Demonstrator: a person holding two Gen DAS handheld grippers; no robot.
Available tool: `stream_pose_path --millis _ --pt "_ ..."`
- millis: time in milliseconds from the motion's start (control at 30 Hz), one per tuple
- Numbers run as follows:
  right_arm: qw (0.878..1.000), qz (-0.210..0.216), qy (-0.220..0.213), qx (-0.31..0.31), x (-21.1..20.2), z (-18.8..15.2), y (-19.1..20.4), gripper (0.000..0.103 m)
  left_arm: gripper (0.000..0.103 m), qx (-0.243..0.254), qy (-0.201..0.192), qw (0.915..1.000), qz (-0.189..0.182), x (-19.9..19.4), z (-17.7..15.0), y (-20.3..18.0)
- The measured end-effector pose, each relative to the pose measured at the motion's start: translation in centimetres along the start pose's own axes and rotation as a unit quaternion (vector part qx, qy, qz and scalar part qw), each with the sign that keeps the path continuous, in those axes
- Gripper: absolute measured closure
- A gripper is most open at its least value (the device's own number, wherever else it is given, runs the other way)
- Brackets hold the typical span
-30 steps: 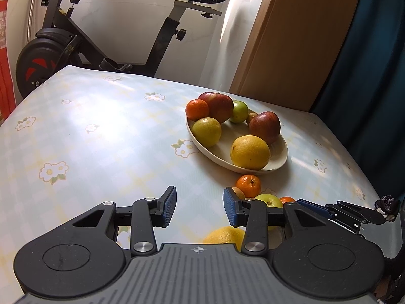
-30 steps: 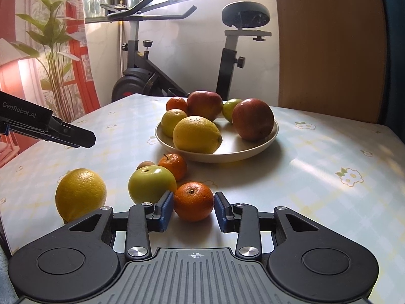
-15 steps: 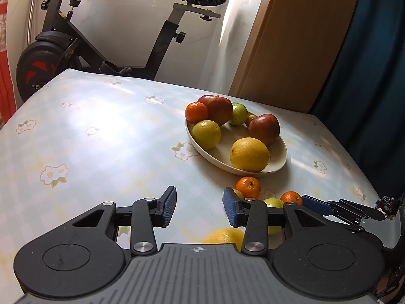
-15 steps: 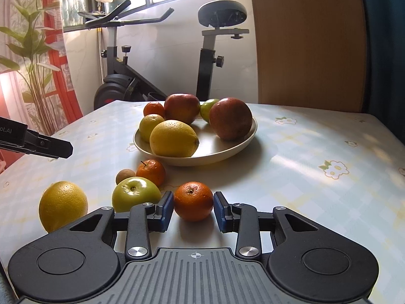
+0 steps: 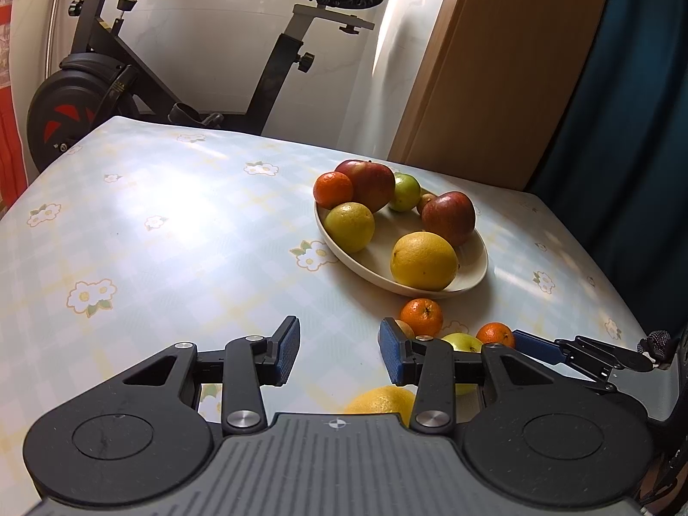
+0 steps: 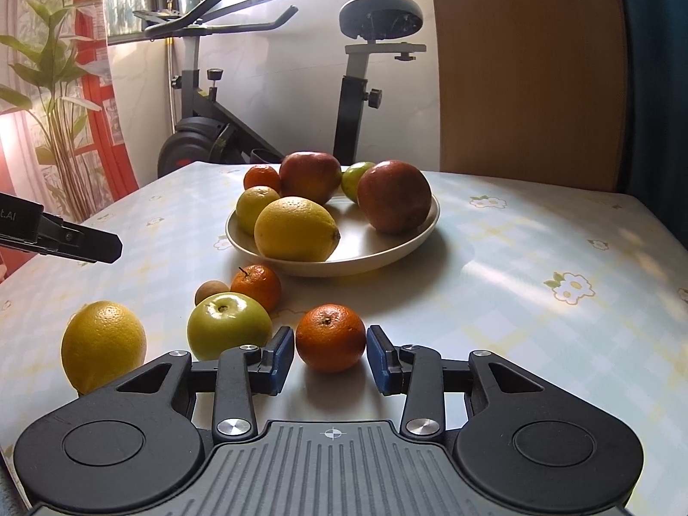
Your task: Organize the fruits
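On the glossy floral-print worktop (image 6: 516, 266), a small round orange tangerine (image 6: 330, 337) sits low in the frame's centre between the right gripper (image 6: 330, 359)'s opening jaws, pads not pressing, while the left gripper (image 5: 339, 354) hovers part-open, empty, before the cream oval fruit plate (image 5: 473, 271).

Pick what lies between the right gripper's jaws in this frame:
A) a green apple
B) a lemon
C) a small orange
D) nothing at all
C: in the right wrist view the small orange sits on the table between the jaws of the right gripper, which are opening and show a slight gap on each side; the green apple lies outside the left jaw.
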State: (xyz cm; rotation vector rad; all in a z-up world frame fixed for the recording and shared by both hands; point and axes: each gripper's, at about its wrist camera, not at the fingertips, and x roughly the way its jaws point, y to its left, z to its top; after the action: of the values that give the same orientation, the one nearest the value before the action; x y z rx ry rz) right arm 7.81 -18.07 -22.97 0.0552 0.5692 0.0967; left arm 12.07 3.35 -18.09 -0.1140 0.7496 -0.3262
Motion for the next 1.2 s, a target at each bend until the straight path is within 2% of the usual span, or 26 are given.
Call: stream_pose_path --millis 100,733,967,1200 --pt "1.000 -0.006 0.009 -0.005 0.4 0.1 0.2 0.068 0.060 0.001 0.002 1.0000 -0.001 0.1 0.0 0.0" --pt "1.000 0.002 -0.001 -0.002 0.0 -0.2 -0.1 0.069 0.060 0.003 0.009 1.0000 -0.003 0.3 0.0 0.0" --pt "1.000 0.007 0.005 0.002 0.1 -0.1 -0.2 0.069 0.060 -0.003 0.035 0.9992 -0.020 1.3 1.0 0.2" --pt "1.000 0.010 0.005 0.010 0.3 -0.1 -0.4 0.070 0.061 0.024 0.037 0.9980 -0.045 1.7 2.8 -0.5"
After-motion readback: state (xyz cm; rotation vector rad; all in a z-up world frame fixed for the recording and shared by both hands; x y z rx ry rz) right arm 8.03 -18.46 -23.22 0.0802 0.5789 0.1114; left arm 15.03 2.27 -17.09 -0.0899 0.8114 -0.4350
